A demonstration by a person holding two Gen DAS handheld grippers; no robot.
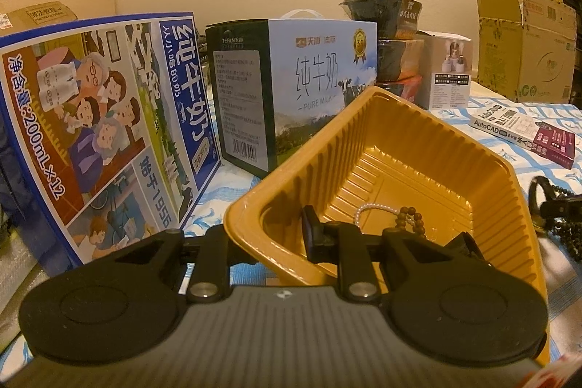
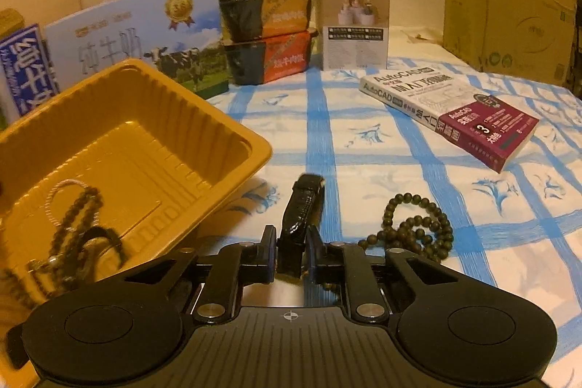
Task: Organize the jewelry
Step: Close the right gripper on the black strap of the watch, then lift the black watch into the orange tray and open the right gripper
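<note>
A yellow plastic tray (image 1: 400,148) stands tilted, and my left gripper (image 1: 300,237) is shut on its near wall, one finger (image 1: 311,228) inside the tray. In the tray lie a white pearl bracelet (image 1: 371,210) and a brown bead bracelet (image 1: 413,220). They show again in the right wrist view as the pearl bracelet (image 2: 62,199) and brown beads (image 2: 74,220), with a dark looped piece (image 2: 100,240) beside them. My right gripper (image 2: 291,253) is shut on a black watch strap (image 2: 303,202) on the cloth, right of the tray (image 2: 174,119). A dark green bead string (image 2: 418,228) lies further right.
Two milk cartons (image 1: 109,119) (image 1: 302,86) stand behind the tray. Stacked food bowls (image 2: 265,20), a small white box (image 2: 354,28), an AutoCAD book (image 2: 454,111) and an open cardboard box (image 2: 509,10) sit on the blue-checked cloth (image 2: 363,151) toward the wall.
</note>
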